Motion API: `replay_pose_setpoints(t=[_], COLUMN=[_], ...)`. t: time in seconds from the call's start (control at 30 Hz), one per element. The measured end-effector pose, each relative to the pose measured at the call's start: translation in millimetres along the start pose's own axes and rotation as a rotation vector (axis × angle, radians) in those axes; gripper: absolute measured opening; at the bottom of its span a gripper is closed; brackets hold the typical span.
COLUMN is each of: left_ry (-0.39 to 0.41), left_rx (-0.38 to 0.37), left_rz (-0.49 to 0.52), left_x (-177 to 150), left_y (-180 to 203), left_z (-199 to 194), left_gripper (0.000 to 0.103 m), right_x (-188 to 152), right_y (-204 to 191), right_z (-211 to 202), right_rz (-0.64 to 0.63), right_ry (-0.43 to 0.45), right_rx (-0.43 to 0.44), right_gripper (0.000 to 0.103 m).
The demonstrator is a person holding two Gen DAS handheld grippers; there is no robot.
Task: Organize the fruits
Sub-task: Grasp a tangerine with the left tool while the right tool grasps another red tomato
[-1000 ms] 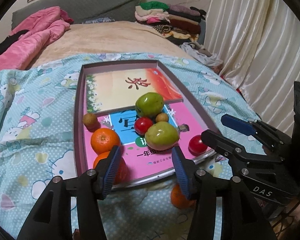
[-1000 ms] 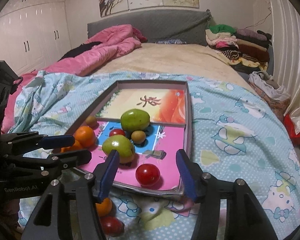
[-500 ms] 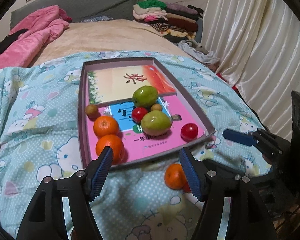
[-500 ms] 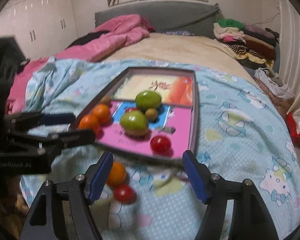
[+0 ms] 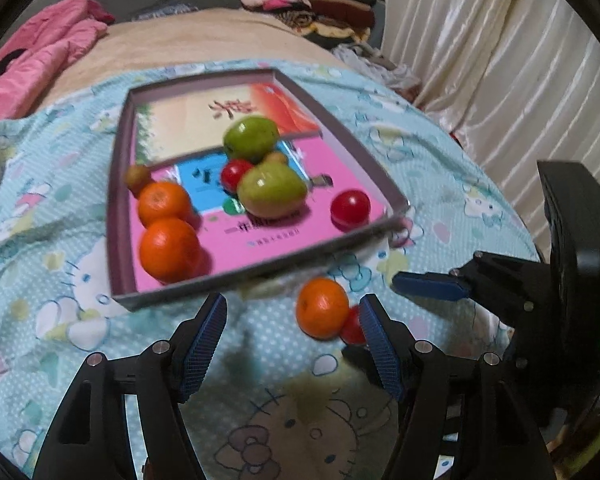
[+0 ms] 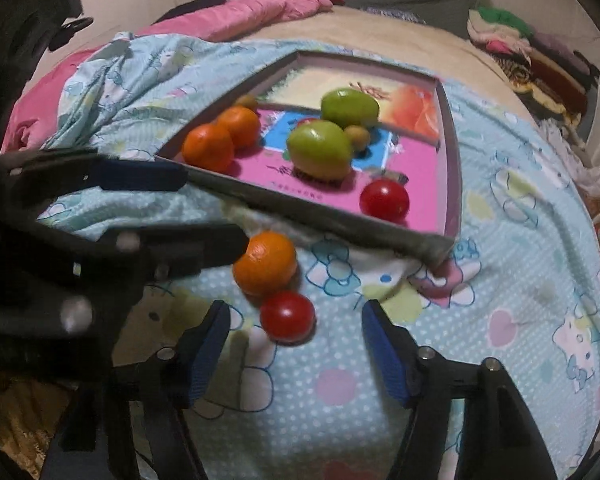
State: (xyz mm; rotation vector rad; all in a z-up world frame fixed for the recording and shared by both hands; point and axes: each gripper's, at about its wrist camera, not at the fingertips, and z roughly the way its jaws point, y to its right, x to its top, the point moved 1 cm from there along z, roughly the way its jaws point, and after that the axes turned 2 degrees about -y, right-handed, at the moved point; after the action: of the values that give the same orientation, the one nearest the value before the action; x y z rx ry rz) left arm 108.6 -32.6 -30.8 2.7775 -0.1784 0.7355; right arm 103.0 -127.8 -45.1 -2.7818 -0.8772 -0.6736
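Loose orange point(image 6: 265, 263): lies on the bedspread just outside the tray's near edge, round, bright and dimpled; also seen from the left wrist point(image 5: 322, 307).
Loose tomato point(image 6: 287, 315): touching the loose orange on its near side, glossy red, small; half hidden behind a blue pad in the left view point(image 5: 352, 326).
Tray point(image 6: 446, 128): shallow grey-walled box lid on the bed, its floor covered by pink and cream printed booklets.
Tray contents: two oranges point(image 5: 168, 226) touching one another by the left wall; a small brown fruit point(image 5: 137, 176) behind them; two green pears point(image 5: 270, 190) near the middle, with a red tomato point(image 5: 235, 173) and a second small brown fruit point(image 6: 357, 136) tucked between; one red tomato point(image 5: 350, 208) alone near the right corner.
Right gripper point(image 6: 296, 344): spread wide, empty, the loose tomato lying between its blue pads.
Left gripper point(image 5: 294, 344): spread wide, empty, above the bedspread just short of the tray.
Bedspread point(image 6: 520, 264): pale blue, dotted, cartoon cats.
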Motion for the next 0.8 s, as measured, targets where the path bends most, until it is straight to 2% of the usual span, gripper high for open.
replay_pose_setpoints(t=[0.17,0.23,0.27,0.33,0.5,0.7,0.8], left_ry=[-0.029,-0.037,-0.045,-0.056,-0.076,-0.055,-0.006], left_rx=[-0.012,-0.016,-0.020,-0.022,-0.058,-0.072,-0.086], left_rz=[0.015,0.019,0.020,0.029,0.038,0.023,0.004], left_x=[-1,-1,0,0,1,4,6], left_y=[4,6,6,8,11,8,2], left_z=[13,16,19,24,32,25,7], left_gripper=[0.067,0.060,0.058,0.047,0.035,0.034,0.034], right_x=[0,0,0,1,1,2,3], right_y=[2,0,0,-1,1,4,5], right_z=[9,12,14,16,17,11,2], right_rz=[0.015,0.011,0.009,0.008,0.020,0.034,0.040], right_ry=[-0.031,-0.036,-0.039,-0.041,-0.047,-0.023,0.012], right_rx=[0.008,0.013,0.013,0.016,0.028,0.047,0.066], right_gripper=[0.050,0.048,0.042,0.033,0.032,0.032,0.032])
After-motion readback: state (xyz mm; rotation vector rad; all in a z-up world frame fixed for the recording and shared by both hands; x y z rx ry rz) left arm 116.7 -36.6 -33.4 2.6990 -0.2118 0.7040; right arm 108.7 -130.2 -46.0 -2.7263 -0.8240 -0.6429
